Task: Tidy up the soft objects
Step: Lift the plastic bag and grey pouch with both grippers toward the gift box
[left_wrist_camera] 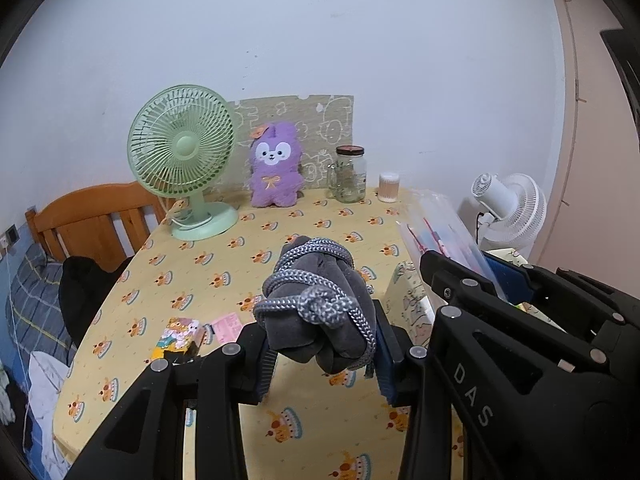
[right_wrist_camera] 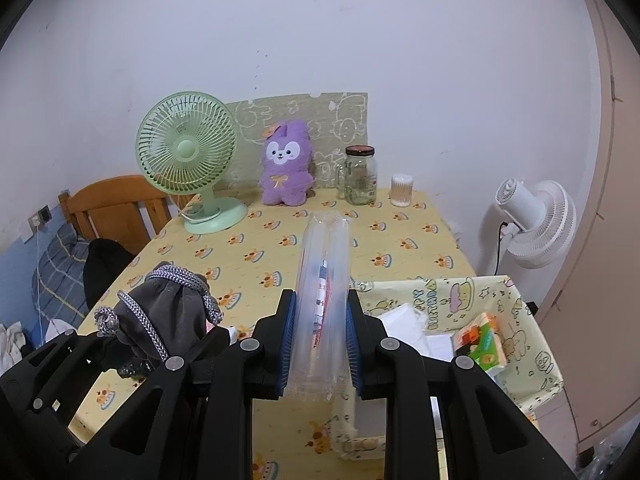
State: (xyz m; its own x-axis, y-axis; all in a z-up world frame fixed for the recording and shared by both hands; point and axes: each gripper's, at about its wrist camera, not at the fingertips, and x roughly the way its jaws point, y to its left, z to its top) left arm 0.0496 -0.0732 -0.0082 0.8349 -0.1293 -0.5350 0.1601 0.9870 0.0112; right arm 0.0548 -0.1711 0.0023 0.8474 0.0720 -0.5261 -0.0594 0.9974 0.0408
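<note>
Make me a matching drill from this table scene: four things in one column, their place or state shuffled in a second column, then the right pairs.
Things:
1. grey drawstring pouch
2. clear inflated plastic pack
3. purple plush toy
4. green desk fan

Places or states:
A. stands at the table's back left corner
B. clamped in the right hand-held gripper
C. sits upright against the patterned board at the wall
D. clamped in the left hand-held gripper

Pairs: 1-D, 2-B, 3-C, 4-A
</note>
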